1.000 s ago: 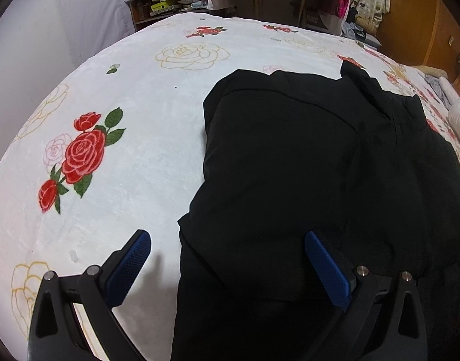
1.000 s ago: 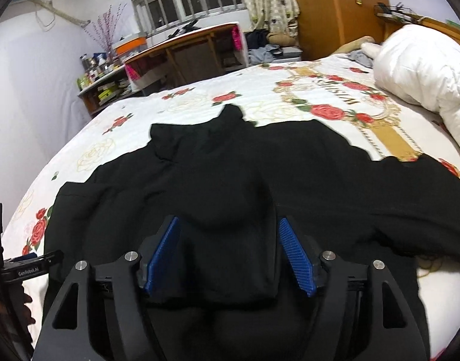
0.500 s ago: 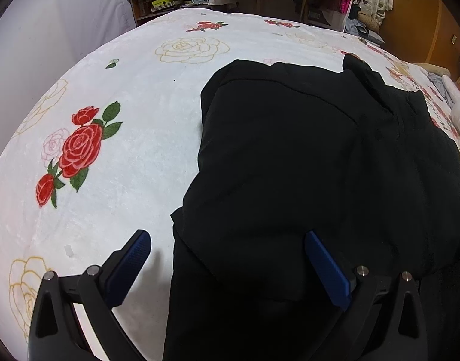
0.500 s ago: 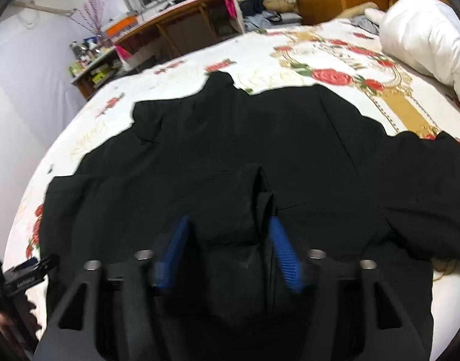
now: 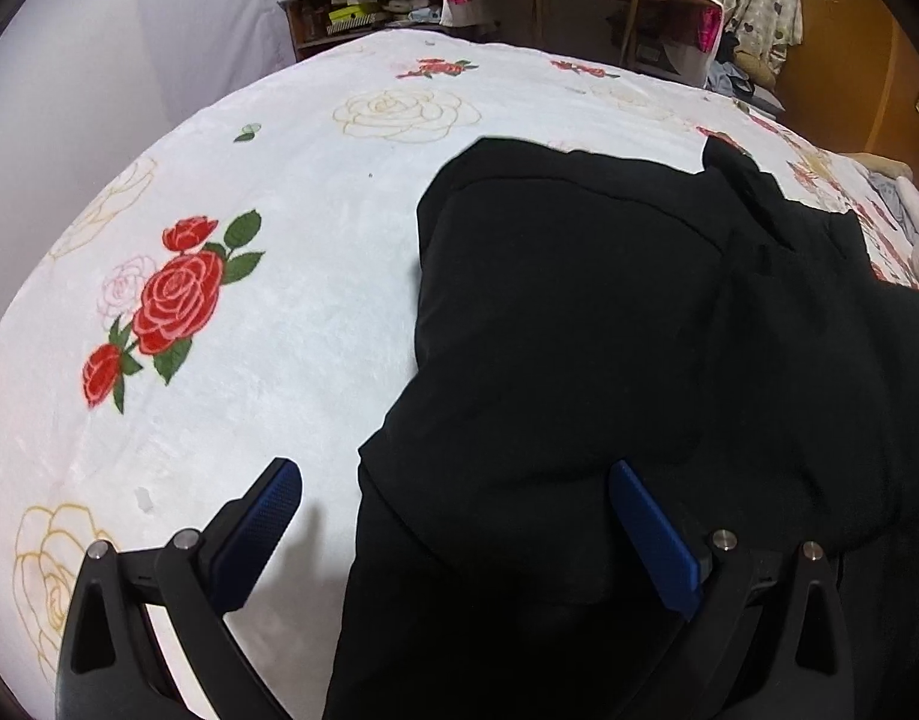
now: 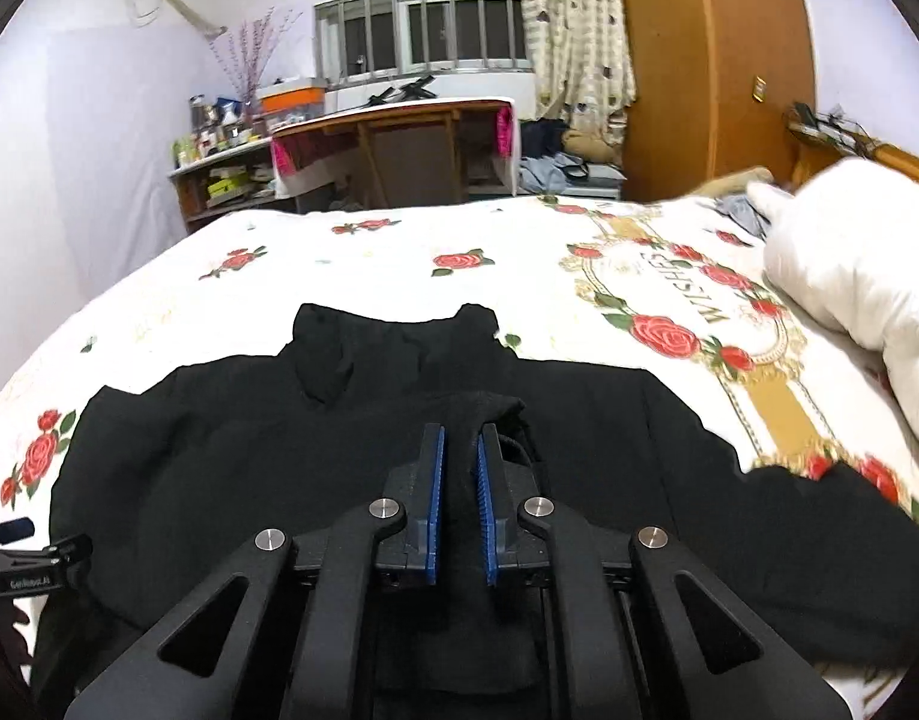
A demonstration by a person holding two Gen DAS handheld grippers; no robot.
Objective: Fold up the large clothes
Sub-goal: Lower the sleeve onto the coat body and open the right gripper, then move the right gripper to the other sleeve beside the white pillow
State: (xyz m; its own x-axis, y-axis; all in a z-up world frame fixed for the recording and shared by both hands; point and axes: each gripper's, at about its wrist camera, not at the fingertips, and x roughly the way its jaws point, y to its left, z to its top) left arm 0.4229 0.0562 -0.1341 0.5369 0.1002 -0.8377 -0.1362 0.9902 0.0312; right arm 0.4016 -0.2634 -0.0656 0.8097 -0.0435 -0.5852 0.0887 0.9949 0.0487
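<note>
A large black garment (image 5: 579, 324) lies spread on a bed with a white rose-print cover (image 5: 267, 300). My left gripper (image 5: 453, 492) is open and hovers low over the garment's near left edge; its right finger is over the cloth, its left finger over the cover. In the right wrist view the garment (image 6: 219, 450) has its collar at the far side. My right gripper (image 6: 457, 438) is shut on a bunched fold of the black cloth at the garment's middle. The left gripper (image 6: 15, 546) shows at the far left edge of that view.
A white duvet (image 6: 849, 264) is piled at the right of the bed. A wooden desk (image 6: 399, 144) and cluttered shelves (image 6: 219, 174) stand beyond the far edge. A wooden wardrobe (image 6: 711, 72) is at the back right.
My right gripper has closed from open onto a fold of the black cloth and tilted up. The left gripper stayed open and shifted slightly.
</note>
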